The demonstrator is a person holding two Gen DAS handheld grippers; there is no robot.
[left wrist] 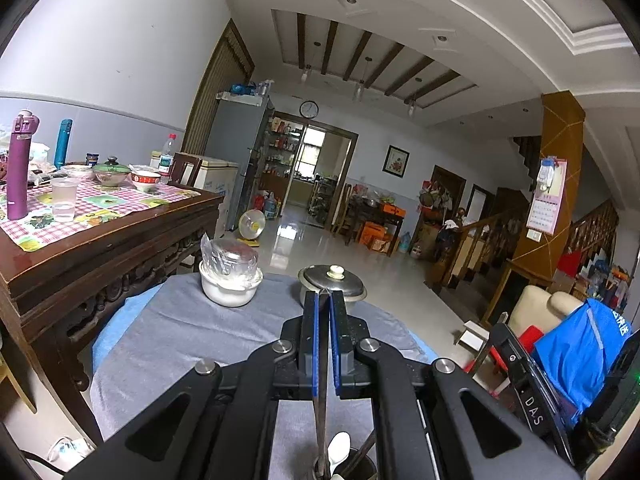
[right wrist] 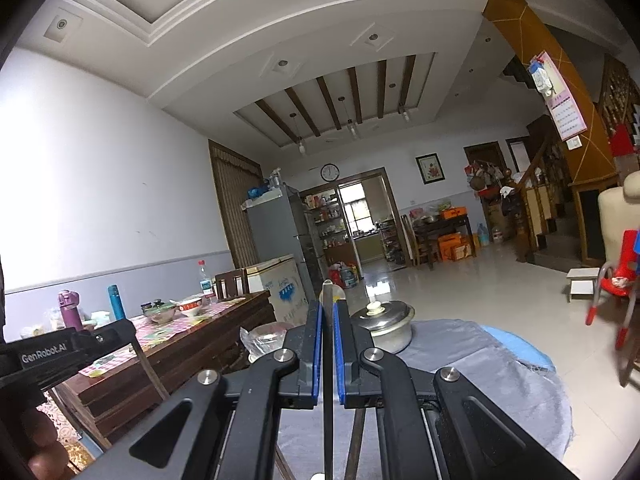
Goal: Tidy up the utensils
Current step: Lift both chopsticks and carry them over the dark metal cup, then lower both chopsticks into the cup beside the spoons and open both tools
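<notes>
My left gripper [left wrist: 324, 296] is shut on a thin dark utensil handle [left wrist: 321, 432]. The handle runs down between the blue pads into a dark holder [left wrist: 360, 470] at the bottom edge. That holder also has a white spoon [left wrist: 339, 448] and a brown stick in it. My right gripper [right wrist: 328, 304] is shut on a dark-handled utensil [right wrist: 328, 420]; its metal end [right wrist: 329, 291] pokes out past the fingertips. Beside that handle, below the right gripper, stands a brown stick [right wrist: 354, 440]. The left gripper's black body [right wrist: 60, 354] and a hand show at the left of the right wrist view.
A round table under a grey cloth [left wrist: 180, 340] carries a white bowl [left wrist: 230, 292] with a plastic-wrapped glass item and a lidded steel pot [left wrist: 334, 284]. To the left stands a wooden dining table [left wrist: 100, 236] with bottles, cups and bowls. A red chair [right wrist: 616, 280] is at the right.
</notes>
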